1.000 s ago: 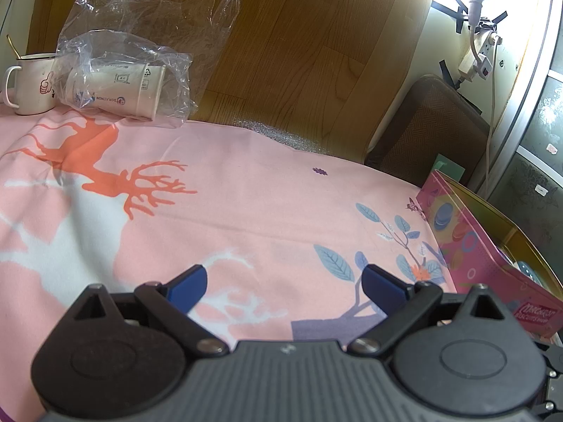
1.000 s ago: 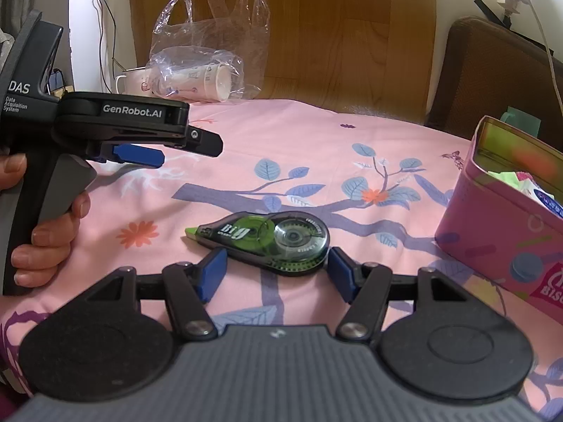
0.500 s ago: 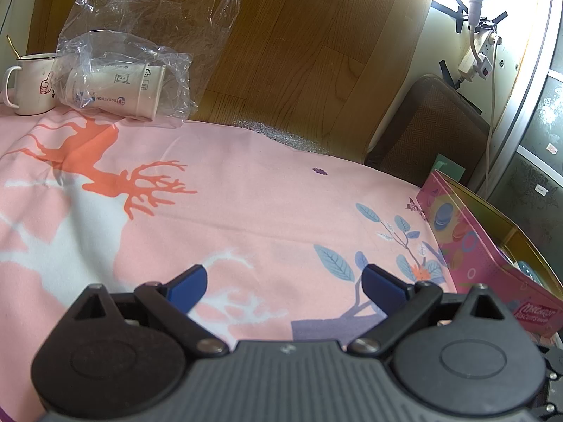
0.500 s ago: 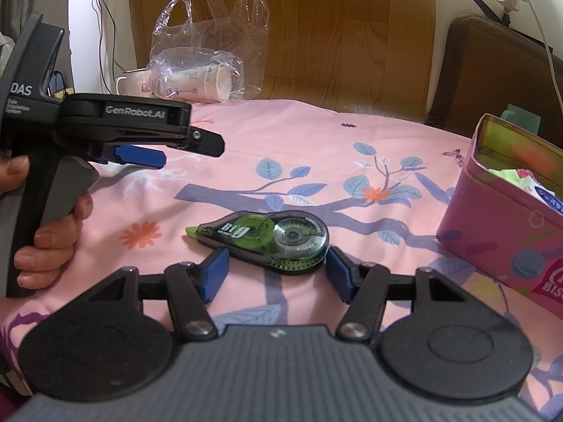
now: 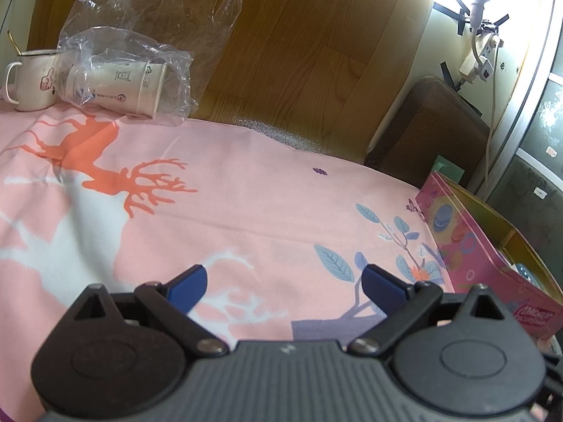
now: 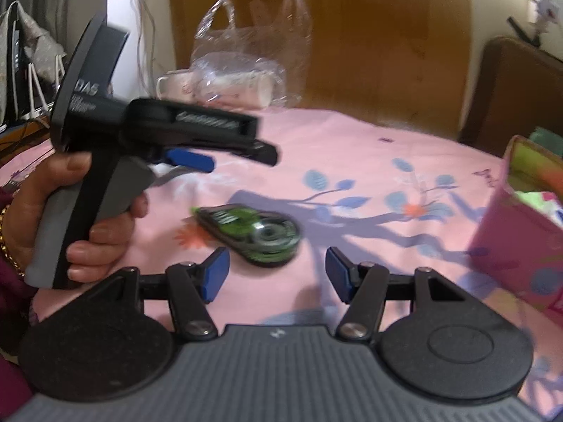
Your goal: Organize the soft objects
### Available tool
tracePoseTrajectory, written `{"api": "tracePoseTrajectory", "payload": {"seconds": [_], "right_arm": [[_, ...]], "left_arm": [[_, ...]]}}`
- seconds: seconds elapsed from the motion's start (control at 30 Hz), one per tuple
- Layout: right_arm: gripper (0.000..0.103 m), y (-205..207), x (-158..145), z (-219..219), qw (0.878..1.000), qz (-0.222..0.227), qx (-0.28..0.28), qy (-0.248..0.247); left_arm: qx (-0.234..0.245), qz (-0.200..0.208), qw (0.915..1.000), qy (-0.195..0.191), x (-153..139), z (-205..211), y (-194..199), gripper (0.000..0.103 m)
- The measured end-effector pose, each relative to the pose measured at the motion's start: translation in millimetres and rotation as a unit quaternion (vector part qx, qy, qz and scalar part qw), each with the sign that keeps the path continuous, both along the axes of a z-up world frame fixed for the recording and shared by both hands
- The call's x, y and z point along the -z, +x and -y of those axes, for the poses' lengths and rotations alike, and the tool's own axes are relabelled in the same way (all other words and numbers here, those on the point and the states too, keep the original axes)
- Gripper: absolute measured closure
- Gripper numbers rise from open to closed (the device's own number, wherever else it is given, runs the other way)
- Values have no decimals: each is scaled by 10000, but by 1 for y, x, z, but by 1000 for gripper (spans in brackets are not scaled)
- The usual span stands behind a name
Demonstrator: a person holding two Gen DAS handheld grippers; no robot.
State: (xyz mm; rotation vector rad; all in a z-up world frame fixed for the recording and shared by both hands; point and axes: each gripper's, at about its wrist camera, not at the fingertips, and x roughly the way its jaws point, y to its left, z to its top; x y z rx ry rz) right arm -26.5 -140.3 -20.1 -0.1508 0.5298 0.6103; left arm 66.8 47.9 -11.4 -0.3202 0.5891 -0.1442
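Observation:
A green and black correction tape dispenser point(image 6: 251, 234) lies on the pink patterned cloth point(image 6: 352, 161). My right gripper point(image 6: 276, 274) is open and empty, just short of the dispenser. My left gripper point(image 5: 283, 283) is open and empty above bare cloth point(image 5: 246, 197); in the right wrist view it point(image 6: 190, 160) is hand-held to the left of the dispenser. A pink tin box point(image 5: 492, 256) stands at the right with soft coloured items inside point(image 6: 542, 200).
A clear plastic bag with paper cups point(image 5: 119, 84) lies at the far edge beside a white mug point(image 5: 31, 84). A brown chair back point(image 5: 429, 130) stands behind the table. A wooden panel point(image 5: 299, 45) lies beyond.
My right gripper has pulled back and turned, so the dispenser now lies ahead of the fingertips rather than between them. The left gripper's view is unchanged.

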Motion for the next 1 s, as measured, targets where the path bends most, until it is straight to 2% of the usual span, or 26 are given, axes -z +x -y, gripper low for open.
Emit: {"api": "tracePoseTrajectory", "payload": {"seconds": [0.1,0.27,0.33,0.4,0.53,0.6,0.7,0.77,0.8,0.87,0.93,1.0], "right_arm": [[39,4,-4,3,9998,116,-107,-126],[36,16,0,-14,9957,260,-774,-432],[36,27,4,-24,9943,183,-920,-501],[42,35,8,-29,9942,-99,-1000,-384],[47,30,9,-24,9985,-345,-435,21],[47,27,10,-11,9965,-629,-42,550],[47,17,15,8,9866,-899,358,1311],[47,12,17,15,9815,-936,505,1593],[47,9,18,18,9799,-931,548,1674],[48,6,18,20,9795,-882,595,1712],[48,4,17,23,9811,-734,728,1635],[48,0,10,33,9804,-516,879,1685]], "left_arm": [[6,-46,9999,-130,0,-5,1,5],[-89,-179,9993,-324,-7,-21,-15,6],[-102,-160,9993,-323,-16,-28,-28,6],[-87,-151,9995,-247,-24,-31,-40,6],[-24,-353,9991,-252,-29,-34,-54,9],[97,-477,9981,-388,-26,-32,-56,13],[443,-716,9939,-709,-20,-22,-49,23],[686,-912,9892,-915,-15,-10,-40,36],[779,-1007,9871,-974,-12,-3,-36,41],[937,-1130,9839,-1020,-7,10,-26,64],[1046,-1144,9835,-929,-5,23,-20,69],[1165,-1168,9809,-1030,-7,33,-14,69]]}}
